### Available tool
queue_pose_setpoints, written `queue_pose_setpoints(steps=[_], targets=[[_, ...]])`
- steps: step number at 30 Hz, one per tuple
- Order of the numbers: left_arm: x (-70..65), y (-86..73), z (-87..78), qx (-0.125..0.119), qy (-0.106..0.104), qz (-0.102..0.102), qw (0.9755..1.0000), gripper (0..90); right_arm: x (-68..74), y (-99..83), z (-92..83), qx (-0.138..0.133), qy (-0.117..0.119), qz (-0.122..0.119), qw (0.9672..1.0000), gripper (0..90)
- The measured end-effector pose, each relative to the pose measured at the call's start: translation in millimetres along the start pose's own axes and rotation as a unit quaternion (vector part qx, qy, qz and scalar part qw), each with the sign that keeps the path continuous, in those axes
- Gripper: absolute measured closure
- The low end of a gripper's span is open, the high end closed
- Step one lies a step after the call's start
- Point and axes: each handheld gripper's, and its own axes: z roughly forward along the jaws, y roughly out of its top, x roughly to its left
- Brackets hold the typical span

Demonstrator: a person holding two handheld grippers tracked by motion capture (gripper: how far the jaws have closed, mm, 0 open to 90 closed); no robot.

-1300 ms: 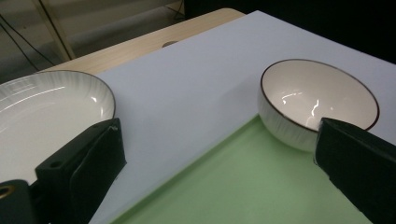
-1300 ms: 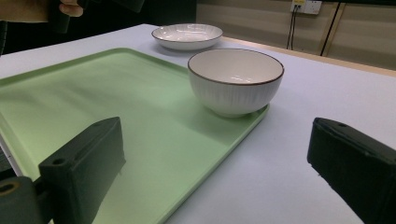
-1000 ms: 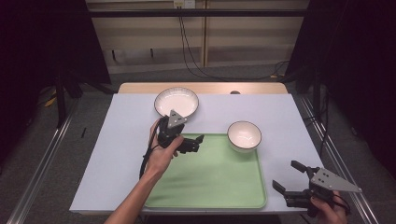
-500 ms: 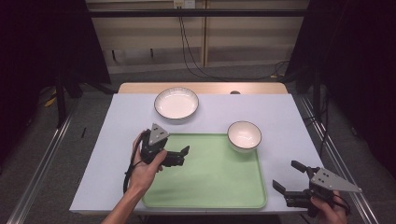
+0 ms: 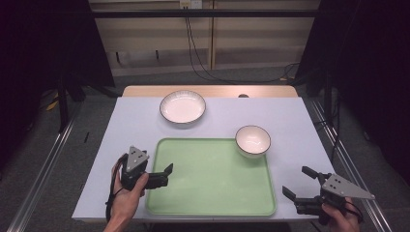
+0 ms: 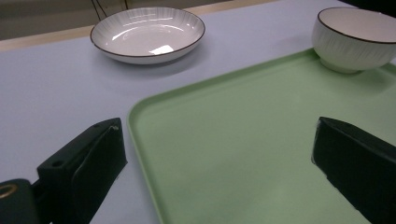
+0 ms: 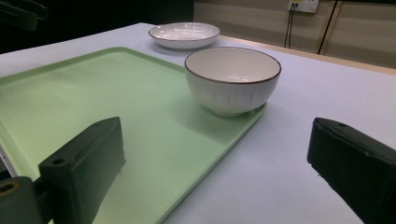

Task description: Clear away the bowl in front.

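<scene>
Pale tabletop (image 5: 121, 125) carries a green tray (image 5: 212, 179); a bowl (image 5: 252, 140) sits on its far right corner; a plate (image 5: 183, 107) lies beyond. Left gripper (image 5: 163, 176) gapes, empty, straddling the tray's left rim; right gripper (image 5: 300, 185) hangs released near the right edge.

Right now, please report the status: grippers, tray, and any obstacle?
Left gripper open, jaws straddling the green tray's left rim. Right gripper open, empty, off the tray's right corner. Bowl sits on the tray's far right corner; plate beyond.
</scene>
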Motion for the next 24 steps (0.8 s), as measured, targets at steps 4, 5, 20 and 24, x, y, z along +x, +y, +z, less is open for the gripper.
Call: queue_pose_setpoints(steps=[4,5,20,24], targets=[[-2.2,-16.6,-12.2,0.017,0.006,-0.018,0.9997,3.0,0.2,-0.2,-0.6,0.0,-0.003,0.002,1.0,3.4],[-2.2,-16.6,-12.2,0.017,0.006,-0.018,0.9997,2.4,0.2,-0.2,-0.6,0.0,-0.003,0.002,1.0,3.4],[-10.9,-40.0,-47.7,0.001,0.044,-0.01,0.999,1.9,-0.7,-0.7,-1.3,-0.001,-0.006,0.006,1.0,3.4],[-5.7,-43.1,-60.1,-0.024,0.048,-0.01,0.9985,1.0,-0.5,-0.2,-2.4,-0.002,-0.014,0.006,0.9999,3.3]])
